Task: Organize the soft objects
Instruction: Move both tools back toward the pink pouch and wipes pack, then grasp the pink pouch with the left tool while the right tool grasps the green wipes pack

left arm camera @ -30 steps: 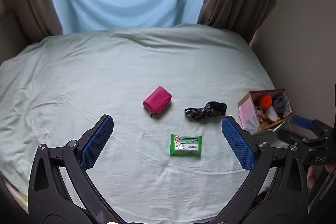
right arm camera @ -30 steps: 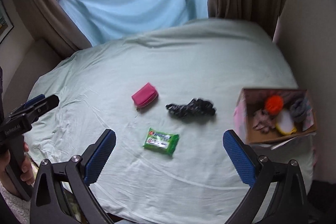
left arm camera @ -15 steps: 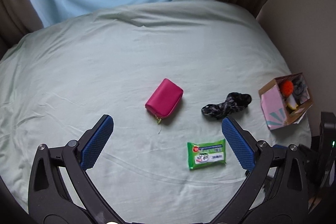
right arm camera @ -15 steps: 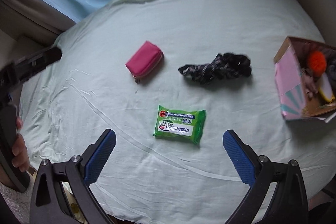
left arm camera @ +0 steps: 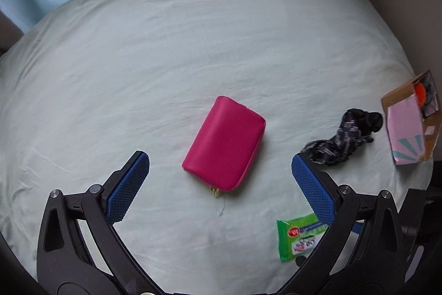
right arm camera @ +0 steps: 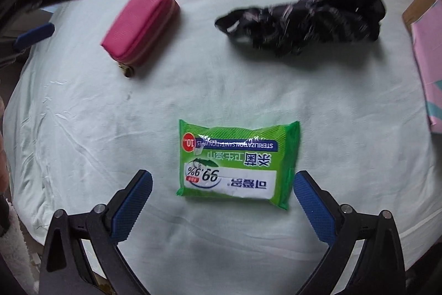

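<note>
Left hand-held gripper [left arm camera: 220, 173]: jaws spread wide, nothing pinched, blue pads either side of the pink pouch [left arm camera: 224, 143], hovering above it with no contact visible. Pouch lies flat on the bed [left arm camera: 165, 51], zipper pull end toward the gripper.

Right hand-held gripper [right arm camera: 222, 194]: jaws spread wide, empty, straddling the near end of the green wipes pack [right arm camera: 238, 162]; pads stand just off the pack's two short sides, not touching. Pack lies flat, label up, print upside down to this camera.

Landmark = pink pouch. In the left wrist view the wipes pack [left arm camera: 299, 235] is toward the camera and right of the pouch, partly hidden behind the left gripper's right finger. Dark patterned fabric bundle [left arm camera: 342, 138] lies right of the pouch, apart from it, crumpled on the sheet. Farther right, past the bundle, a cardboard box [left arm camera: 408, 123] with a pink side panel sits at the bed's right edge; something orange and other items inside, too small to identify.

In the right wrist view the pouch [right arm camera: 141, 26] is beyond the pack and to its left; the fabric bundle [right arm camera: 304, 21] is right of the pouch, blurred. Box [right arm camera: 425, 51] is cut off at the right edge. The left gripper shows at the upper left, left of the pouch.

Pale green sheet, wrinkled, covers the bed.
</note>
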### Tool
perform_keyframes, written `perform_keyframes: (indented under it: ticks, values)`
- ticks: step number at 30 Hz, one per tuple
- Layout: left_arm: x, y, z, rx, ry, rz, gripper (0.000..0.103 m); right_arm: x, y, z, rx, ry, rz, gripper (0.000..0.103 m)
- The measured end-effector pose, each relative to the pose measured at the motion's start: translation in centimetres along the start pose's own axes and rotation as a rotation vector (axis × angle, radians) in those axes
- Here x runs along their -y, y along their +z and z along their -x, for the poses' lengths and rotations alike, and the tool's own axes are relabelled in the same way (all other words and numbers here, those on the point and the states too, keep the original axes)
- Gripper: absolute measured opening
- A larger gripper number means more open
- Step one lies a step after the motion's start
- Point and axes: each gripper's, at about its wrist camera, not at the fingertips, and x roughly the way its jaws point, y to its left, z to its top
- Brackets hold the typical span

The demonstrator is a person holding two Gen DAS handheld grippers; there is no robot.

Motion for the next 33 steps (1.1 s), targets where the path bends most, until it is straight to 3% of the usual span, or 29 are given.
perform_keyframes:
  ticks: [6, 10, 15, 21, 25, 33]
  values:
    - [0.6, 0.7, -4.9, -0.063, -0.006, -0.049, 0.102, -0.5, 0.9, -3.5, -0.053, -0.077, 0.009, 0.102]
    - [0.9, 0.5, -7.4, -0.103, 0.001, -0.052, 0.102, -1.4, 1.0, -4.3, -0.041, -0.130, 0.043, 0.103]
    - [0.7, 0.3, -9.8, -0.154, -0.026, -0.031, 0.086, -1.4, 1.2, -4.7, -0.028, -0.146, 0.054, 0.103]
    - [1.7, 0.1, -10.3, -0.150, -0.040, -0.054, 0.069, -1.1, 1.3, -5.0, -0.003, -0.141, 0.050, 0.101]
    - [1.9, 0.1, -9.8, -0.147, -0.053, -0.054, 0.055, -0.2, 0.5, -4.0, 0.031, -0.124, 0.050, 0.084]
    - [2.9, -0.8, -7.4, -0.132, -0.054, -0.030, 0.044, 0.8, 0.8, -2.1, 0.062, -0.088, 0.040, 0.075]
